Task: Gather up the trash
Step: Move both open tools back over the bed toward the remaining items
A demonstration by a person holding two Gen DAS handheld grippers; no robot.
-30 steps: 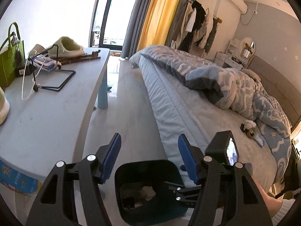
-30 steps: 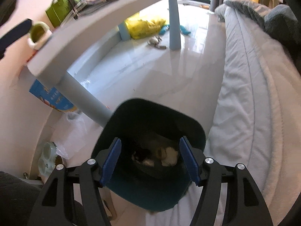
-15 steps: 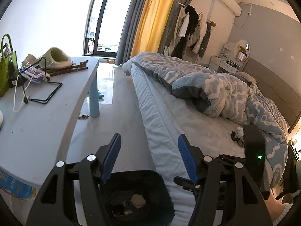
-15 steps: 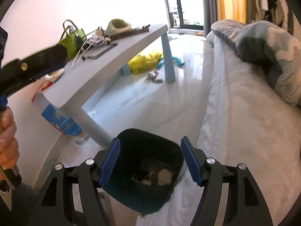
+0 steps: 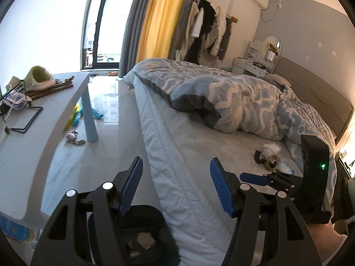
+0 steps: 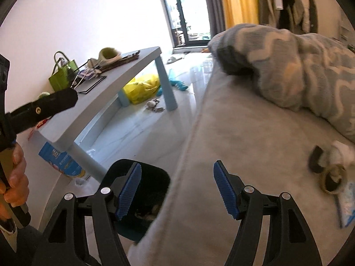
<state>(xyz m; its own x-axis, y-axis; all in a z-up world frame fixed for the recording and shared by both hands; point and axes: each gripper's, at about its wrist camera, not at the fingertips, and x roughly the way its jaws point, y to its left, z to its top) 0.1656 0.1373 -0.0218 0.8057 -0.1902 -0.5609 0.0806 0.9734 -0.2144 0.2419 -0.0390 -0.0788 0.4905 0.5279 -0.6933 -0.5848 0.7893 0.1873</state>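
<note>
A dark bin (image 5: 133, 228) with crumpled trash inside stands on the floor beside the bed; it also shows in the right wrist view (image 6: 144, 190). My left gripper (image 5: 175, 186) is open and empty above the bin and the bed edge. My right gripper (image 6: 176, 190) is open and empty over the bed edge. On the bed lie a white crumpled tissue (image 5: 271, 149), a tape roll (image 5: 271, 165), a black ring (image 5: 258, 156) and a blue-white packet (image 5: 287, 169). They also show in the right wrist view, the tissue (image 6: 340, 154) and the tape roll (image 6: 332, 178).
A grey table (image 5: 33, 133) on the left carries a slipper (image 5: 40, 77), a green bag (image 6: 61, 75) and a wire stand. A yellow bag (image 6: 144, 87), blue toy and keys (image 5: 72, 137) lie on the floor. A rumpled duvet (image 5: 233, 97) covers the bed.
Both grippers have lifted and swung right, away from the bin towards the bed. The bin has slid to the lower left of both views and the items on the bed have come closer.
</note>
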